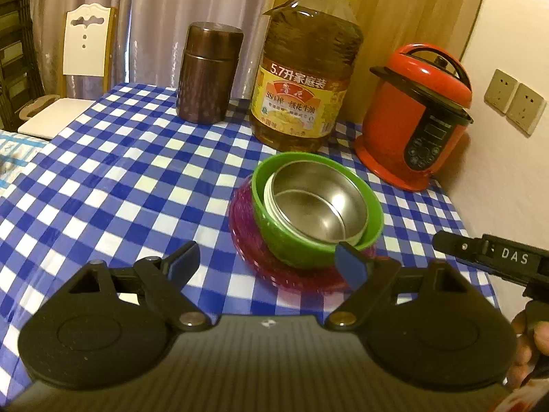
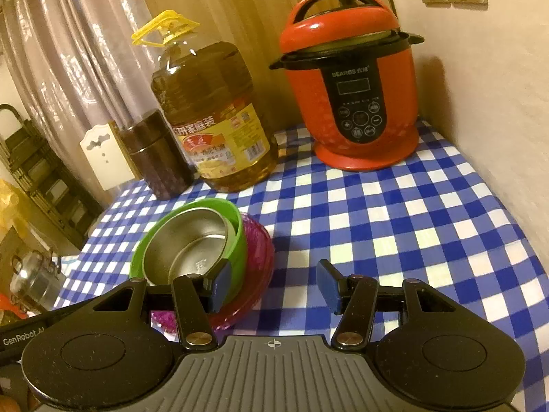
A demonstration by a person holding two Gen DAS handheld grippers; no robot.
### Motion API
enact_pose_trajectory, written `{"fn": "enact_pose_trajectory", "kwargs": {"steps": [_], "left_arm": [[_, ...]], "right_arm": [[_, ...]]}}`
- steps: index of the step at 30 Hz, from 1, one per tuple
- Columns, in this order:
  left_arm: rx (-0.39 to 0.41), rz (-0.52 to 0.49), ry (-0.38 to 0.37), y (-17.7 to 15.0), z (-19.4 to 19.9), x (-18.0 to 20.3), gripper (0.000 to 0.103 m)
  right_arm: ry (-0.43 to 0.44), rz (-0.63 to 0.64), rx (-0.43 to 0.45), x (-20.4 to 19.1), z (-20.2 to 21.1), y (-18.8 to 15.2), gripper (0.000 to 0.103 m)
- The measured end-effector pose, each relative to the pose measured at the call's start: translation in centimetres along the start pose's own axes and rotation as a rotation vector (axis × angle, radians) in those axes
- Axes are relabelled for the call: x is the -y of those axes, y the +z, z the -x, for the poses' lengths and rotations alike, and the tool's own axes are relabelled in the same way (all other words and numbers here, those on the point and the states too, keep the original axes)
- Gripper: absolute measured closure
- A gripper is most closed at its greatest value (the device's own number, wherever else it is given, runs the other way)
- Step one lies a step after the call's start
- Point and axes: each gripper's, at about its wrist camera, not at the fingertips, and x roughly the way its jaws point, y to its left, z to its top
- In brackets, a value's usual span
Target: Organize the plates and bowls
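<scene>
currently i see the stack at the middle of the blue-and-white checked counter (image 1: 120, 178): a shiny steel bowl (image 1: 315, 202) nested, slightly tilted, inside a green plastic bowl (image 1: 295, 243), which sits on a translucent pink ribbed plate (image 1: 247, 237). my left tool (image 1: 267, 261) is spread wide with nothing between its blue pads; from its own camera its right pad overlaps the near rim of the green bowl, contact not determinable. my right tool (image 2: 272, 283) is about half open and empty, its left pad lying in front of the green bowl's side, contact again unclear. behind the stack stand a brown cylindrical metal canister (image 1: 207, 73), a large clear oil jug with yellow cap and label (image 1: 305, 68), and a red electric pressure cooker (image 2: 353, 79) near the wall.
</scene>
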Motion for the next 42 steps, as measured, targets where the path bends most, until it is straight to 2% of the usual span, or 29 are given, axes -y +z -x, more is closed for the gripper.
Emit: {"fn": "enact_pose_trajectory", "kwargs": {"steps": [5,16,26,32,42], "left_arm": [[-0.004,-0.022,0.017,-1.2,1.4,0.3,0.019],[-0.019,0.012,-0.031,-3.7,3.5,0.1,0.019],[-0.028,-0.044,-0.037,-5.7,5.5,-0.1,0.019],[-0.034,-0.085,-0.025,-7.2,6.8,0.3,0.019],[-0.029,-0.079,-0.025,-9.2,11.1,0.9,0.019]], "right_arm": [[-0.001,0.033,0.002,-1.0,1.1,-0.7,0.048],[-0.021,0.128,0.0,-3.3,2.9,-3.0,0.048],[-0.036,0.146,-0.029,-3.4,4.8,-6.2,0.048],[-0.032,0.102,-0.059,-3.7,6.7,-8.2,0.048],[-0.05,0.145,-0.026,-5.3,10.9,-10.0,0.048]]}}
